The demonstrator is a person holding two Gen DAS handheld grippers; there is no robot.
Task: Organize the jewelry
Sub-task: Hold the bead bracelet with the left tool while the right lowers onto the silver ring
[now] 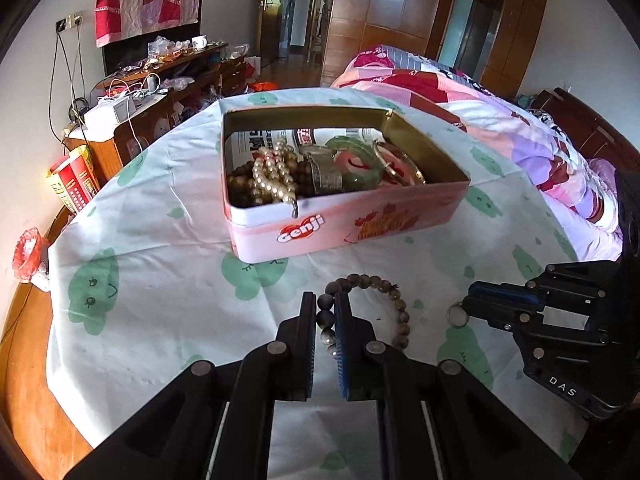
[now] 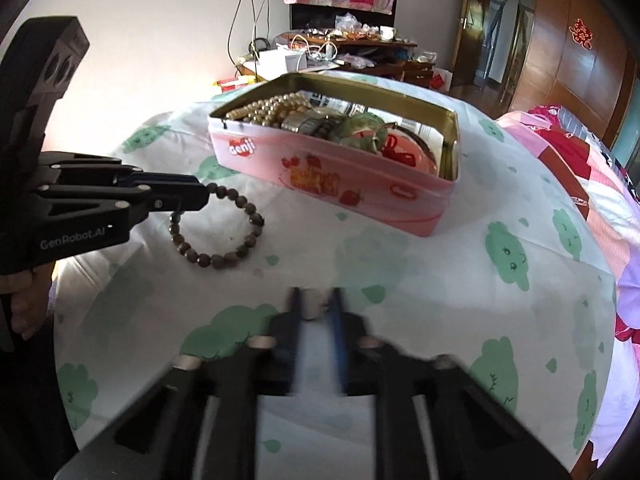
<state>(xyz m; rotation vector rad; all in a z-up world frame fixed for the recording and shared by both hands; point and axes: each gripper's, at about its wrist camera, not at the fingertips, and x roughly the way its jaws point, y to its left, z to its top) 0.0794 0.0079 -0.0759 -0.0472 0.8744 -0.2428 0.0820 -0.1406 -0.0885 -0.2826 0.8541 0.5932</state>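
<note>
Clamping the bead bracelet (image 1: 362,312), left claw (image 1: 325,312); right claw (image 1: 466,308) seemingly pinches a ring (image 1: 457,315).

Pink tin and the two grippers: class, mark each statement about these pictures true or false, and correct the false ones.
1. The pink tin is open. True.
2. The left gripper is closed on the dark bead bracelet. True.
3. The pearl necklace lies on the cloth outside the tin. False: it lies inside the tin.
4. The right gripper holds the green bangle. False: the bangle lies in the tin; a small metal ring is at this gripper's tips.
</note>
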